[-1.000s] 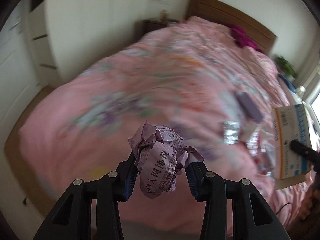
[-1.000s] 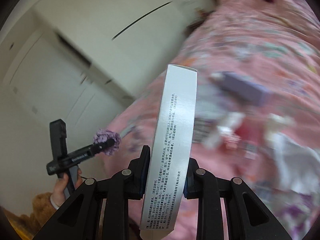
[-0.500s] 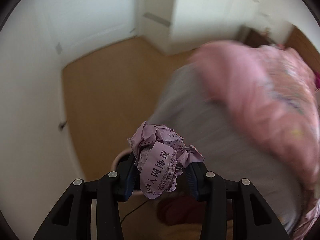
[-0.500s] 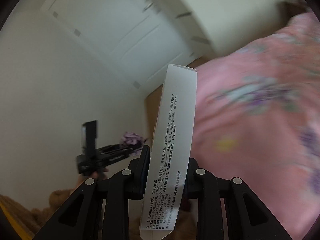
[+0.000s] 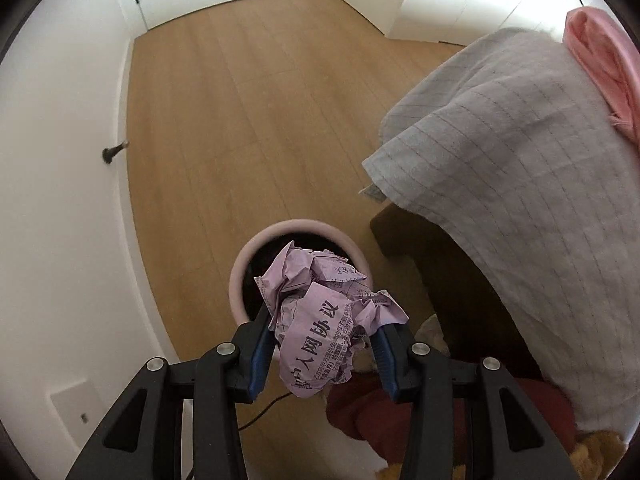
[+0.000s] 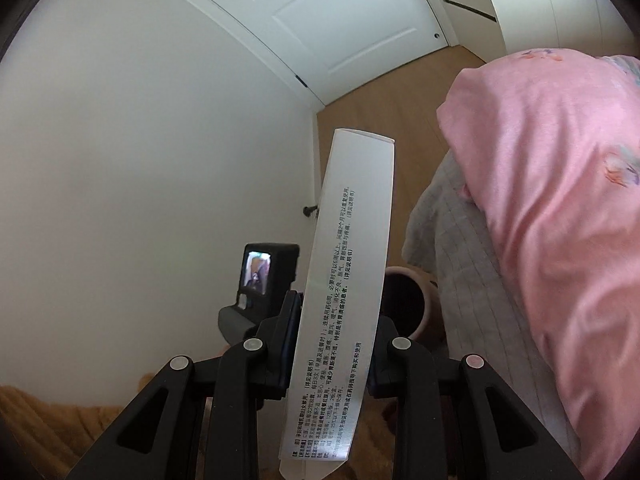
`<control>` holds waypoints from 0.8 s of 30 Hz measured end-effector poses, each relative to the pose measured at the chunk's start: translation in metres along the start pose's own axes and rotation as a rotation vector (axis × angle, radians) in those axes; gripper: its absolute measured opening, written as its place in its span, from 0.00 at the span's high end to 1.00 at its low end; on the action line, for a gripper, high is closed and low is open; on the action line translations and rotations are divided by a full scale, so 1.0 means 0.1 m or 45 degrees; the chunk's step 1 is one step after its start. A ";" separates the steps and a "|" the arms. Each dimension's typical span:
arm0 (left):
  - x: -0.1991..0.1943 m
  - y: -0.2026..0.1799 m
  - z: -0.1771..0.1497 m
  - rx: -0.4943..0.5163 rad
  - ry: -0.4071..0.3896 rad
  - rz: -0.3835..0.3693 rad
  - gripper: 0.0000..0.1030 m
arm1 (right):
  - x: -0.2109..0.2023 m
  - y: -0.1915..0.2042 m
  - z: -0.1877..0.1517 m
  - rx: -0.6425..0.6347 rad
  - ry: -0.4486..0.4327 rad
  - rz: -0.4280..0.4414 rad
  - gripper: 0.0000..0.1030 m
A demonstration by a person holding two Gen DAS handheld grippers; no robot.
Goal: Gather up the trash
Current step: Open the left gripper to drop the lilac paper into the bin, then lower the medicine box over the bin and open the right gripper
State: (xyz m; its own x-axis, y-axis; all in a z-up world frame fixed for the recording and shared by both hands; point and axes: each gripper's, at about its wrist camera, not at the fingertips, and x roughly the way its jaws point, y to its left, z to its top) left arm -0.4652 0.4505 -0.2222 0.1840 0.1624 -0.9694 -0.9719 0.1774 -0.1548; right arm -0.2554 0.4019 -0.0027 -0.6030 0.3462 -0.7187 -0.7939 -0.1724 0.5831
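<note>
My left gripper [image 5: 322, 336] is shut on a crumpled ball of pink printed paper [image 5: 320, 316]. It points steeply down, with the paper hanging over the mouth of a round pink bin [image 5: 248, 256] on the wooden floor. My right gripper [image 6: 334, 334] is shut on a flat white carton [image 6: 344, 280] with black print, held on edge. Past the carton in the right wrist view I see the same pink bin [image 6: 424, 300] and, left of it, the back of the left gripper's camera unit [image 6: 264, 276].
The bed corner with a grey sheet [image 5: 520, 184] and pink duvet [image 6: 560, 200] stands right of the bin. A white wall [image 5: 60, 200] with a door stop [image 5: 114, 153] runs on the left. A dark red thing [image 5: 400, 412] and a cable [image 5: 264, 408] lie near the bin.
Both grippers have swung away from the bed top to the floor beside it, still holding the paper ball and the carton. The left one now tilts down over the pink bin.
</note>
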 end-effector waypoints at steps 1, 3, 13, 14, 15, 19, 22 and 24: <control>0.02 0.01 0.01 0.007 -0.006 0.005 0.55 | 0.02 0.00 -0.02 0.006 0.005 -0.001 0.74; 0.08 0.07 0.06 0.027 -0.014 0.042 0.51 | 0.04 0.01 -0.09 0.014 0.021 -0.005 0.74; 0.09 0.39 0.10 0.001 -0.014 0.112 0.21 | 0.44 0.19 0.05 -0.006 0.106 0.010 0.74; 0.10 0.41 0.10 -0.002 -0.007 0.108 0.21 | 0.47 0.20 0.05 -0.009 0.114 0.012 0.74; 0.12 0.42 0.10 -0.004 0.000 0.104 0.20 | 0.45 0.15 0.04 -0.011 0.120 0.013 0.74; 0.10 0.45 0.07 -0.010 0.000 0.106 0.20 | 0.54 0.11 0.08 -0.024 0.153 0.007 0.74; 0.04 0.51 0.04 -0.009 -0.014 0.138 0.19 | 0.70 0.08 0.13 -0.028 0.198 -0.002 0.74; 0.00 0.54 0.03 -0.011 -0.030 0.166 0.19 | 0.85 0.05 0.14 -0.028 0.246 -0.025 0.74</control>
State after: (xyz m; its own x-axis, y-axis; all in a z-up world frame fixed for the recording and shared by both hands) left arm -0.5175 0.4631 -0.2302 0.0591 0.2063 -0.9767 -0.9890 0.1447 -0.0293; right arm -0.3094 0.4435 -0.0561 -0.5892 0.1663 -0.7907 -0.8061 -0.1882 0.5610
